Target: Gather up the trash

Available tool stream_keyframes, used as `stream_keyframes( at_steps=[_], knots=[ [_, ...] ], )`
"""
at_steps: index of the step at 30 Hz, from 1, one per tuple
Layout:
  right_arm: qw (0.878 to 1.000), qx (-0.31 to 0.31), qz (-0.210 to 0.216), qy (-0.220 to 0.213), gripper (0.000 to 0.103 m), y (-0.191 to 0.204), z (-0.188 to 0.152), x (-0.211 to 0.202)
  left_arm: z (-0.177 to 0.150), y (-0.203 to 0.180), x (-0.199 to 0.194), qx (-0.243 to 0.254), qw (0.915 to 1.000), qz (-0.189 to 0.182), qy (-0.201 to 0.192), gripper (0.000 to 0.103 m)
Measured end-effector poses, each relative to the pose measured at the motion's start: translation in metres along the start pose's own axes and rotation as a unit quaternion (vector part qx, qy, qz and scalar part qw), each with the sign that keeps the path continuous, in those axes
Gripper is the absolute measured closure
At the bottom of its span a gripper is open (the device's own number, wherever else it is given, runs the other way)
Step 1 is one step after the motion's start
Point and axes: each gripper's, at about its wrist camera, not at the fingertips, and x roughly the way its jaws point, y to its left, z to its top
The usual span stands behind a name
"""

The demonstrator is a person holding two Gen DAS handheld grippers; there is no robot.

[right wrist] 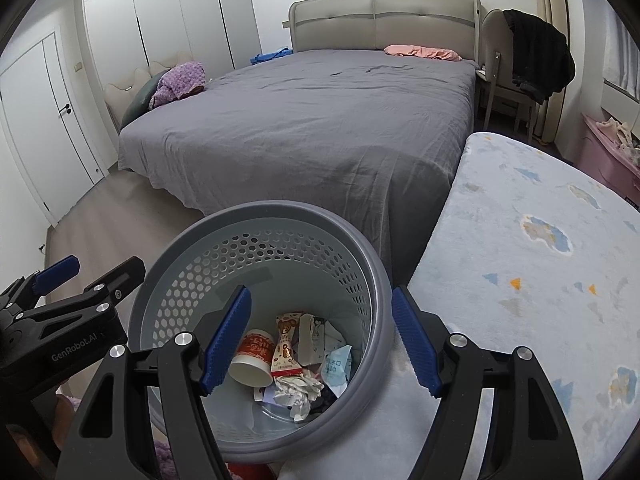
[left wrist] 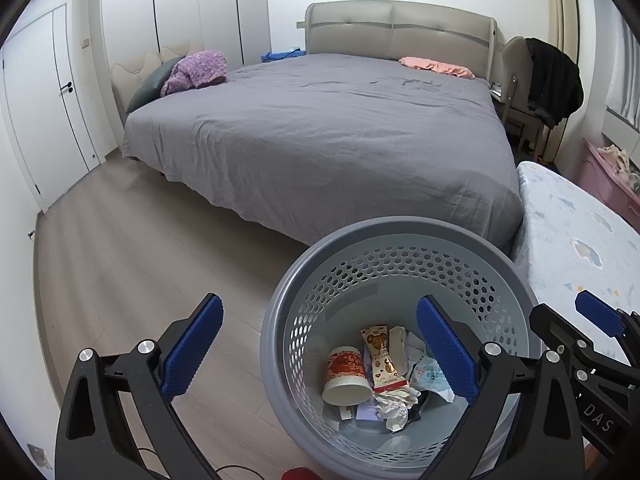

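Bedroom floor beside the grey bed (left wrist: pixel 320 128): a grey perforated bin (left wrist: pixel 280 320) stands upright, mouth up.
Both grippers hover over it, left gripper (left wrist: pixel 320 344) and right gripper (right wrist: pixel 322 340) spread wide, empty; a paper cup (left wrist: pixel 346 376) lies on its side inside, mouth toward us, among wrappers (left wrist: pixel 384 360).

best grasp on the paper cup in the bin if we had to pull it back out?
The paper cup lies on its side in the grey bin, open mouth toward the cameras. Probably come straight down through the bin's top and pinch across the red printed wall; the perforated sides rule out a side approach.
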Motion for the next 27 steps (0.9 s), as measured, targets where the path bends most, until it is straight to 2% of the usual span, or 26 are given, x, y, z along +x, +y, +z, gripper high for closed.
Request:
stream_keyframes(
  at_steps=[27],
  knots=[
    [1.000, 0.002, -0.003, -0.002, 0.033, -0.0015, 0.0005, -0.0023, -0.0009, -0.0023, 0.0035, 0.003, 1.0000, 0.004, 0.003, 0.006]
  ],
)
